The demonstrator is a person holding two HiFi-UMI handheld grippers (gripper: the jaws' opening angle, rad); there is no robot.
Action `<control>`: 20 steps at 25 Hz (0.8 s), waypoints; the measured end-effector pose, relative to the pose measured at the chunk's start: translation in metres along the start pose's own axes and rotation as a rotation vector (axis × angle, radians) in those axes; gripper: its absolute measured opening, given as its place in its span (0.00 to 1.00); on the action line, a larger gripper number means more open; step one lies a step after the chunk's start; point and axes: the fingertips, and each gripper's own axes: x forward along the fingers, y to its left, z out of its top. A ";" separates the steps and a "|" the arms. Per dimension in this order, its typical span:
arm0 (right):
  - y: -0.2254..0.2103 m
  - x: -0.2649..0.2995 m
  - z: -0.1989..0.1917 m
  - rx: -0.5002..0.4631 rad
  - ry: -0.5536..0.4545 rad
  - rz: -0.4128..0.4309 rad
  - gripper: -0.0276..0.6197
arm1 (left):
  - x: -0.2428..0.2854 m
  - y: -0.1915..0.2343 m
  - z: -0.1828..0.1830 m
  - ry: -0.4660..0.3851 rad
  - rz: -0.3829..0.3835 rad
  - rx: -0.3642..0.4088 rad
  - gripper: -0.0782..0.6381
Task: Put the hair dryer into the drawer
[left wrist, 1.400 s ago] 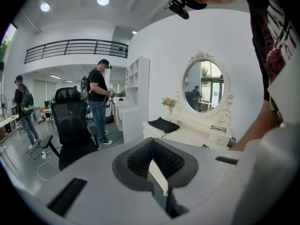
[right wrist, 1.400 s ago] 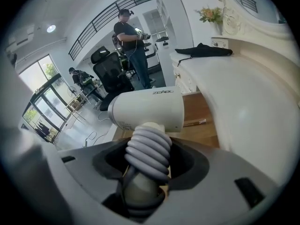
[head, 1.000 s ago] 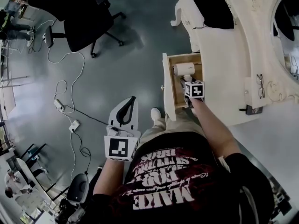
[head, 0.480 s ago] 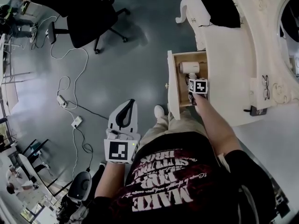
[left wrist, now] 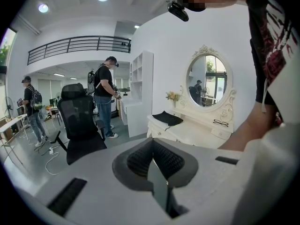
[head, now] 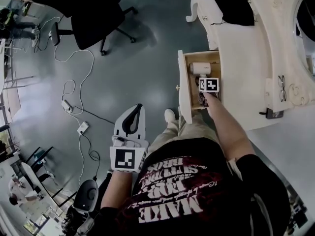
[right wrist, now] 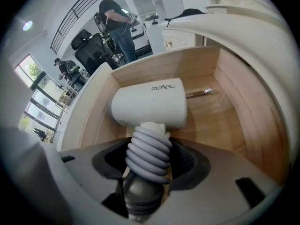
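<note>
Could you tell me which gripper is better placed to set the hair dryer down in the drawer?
Right: the right gripper holds the white hair dryer inside the open wooden drawer; the left gripper hangs shut over the grey floor.

Small grey letters on the barrel of the white hair dryer [right wrist: 150, 102], in the upper middle of the right gripper view, read roughly "ZEABC"; the last letters are unsure. At the lower middle of the head view, the dark printed T-shirt [head: 170, 200] shows "MAKE" upside down; its other lines cannot be read.

Open-plan office, swivel chair [head: 91, 16], floor power strip [head: 65, 105], mezzanine railing [left wrist: 79, 44]
</note>
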 end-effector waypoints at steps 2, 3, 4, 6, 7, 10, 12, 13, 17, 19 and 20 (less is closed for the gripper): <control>0.006 0.001 -0.002 0.038 0.031 0.048 0.45 | -0.003 0.001 0.002 -0.018 -0.007 0.010 0.12; 0.008 -0.001 -0.002 0.048 0.036 0.062 0.50 | -0.004 0.001 0.003 -0.025 -0.010 0.013 0.12; 0.009 -0.004 0.000 0.047 0.031 0.065 0.51 | -0.004 0.002 0.005 -0.031 -0.013 0.012 0.12; 0.011 -0.014 0.002 0.023 0.008 0.052 0.53 | -0.006 0.001 0.009 -0.045 -0.024 0.007 0.12; 0.013 -0.020 0.003 0.004 -0.004 0.044 0.53 | -0.007 0.001 0.011 -0.051 -0.030 0.006 0.12; 0.018 -0.039 0.004 -0.058 -0.039 0.024 0.53 | -0.009 -0.002 0.016 -0.073 -0.044 0.001 0.12; 0.021 -0.057 0.008 -0.093 -0.083 0.019 0.52 | -0.008 -0.002 0.021 -0.092 -0.035 0.004 0.12; 0.024 -0.069 0.011 -0.105 -0.113 0.022 0.52 | -0.008 0.000 0.023 -0.100 -0.026 0.006 0.12; 0.041 -0.126 0.026 -0.135 -0.253 0.059 0.44 | -0.010 0.005 0.034 -0.135 -0.006 0.015 0.12; 0.049 -0.155 0.031 -0.180 -0.308 0.066 0.36 | -0.009 0.004 0.039 -0.151 -0.012 0.018 0.12; 0.053 -0.168 0.033 -0.211 -0.330 0.060 0.31 | -0.009 0.003 0.041 -0.158 -0.019 0.019 0.12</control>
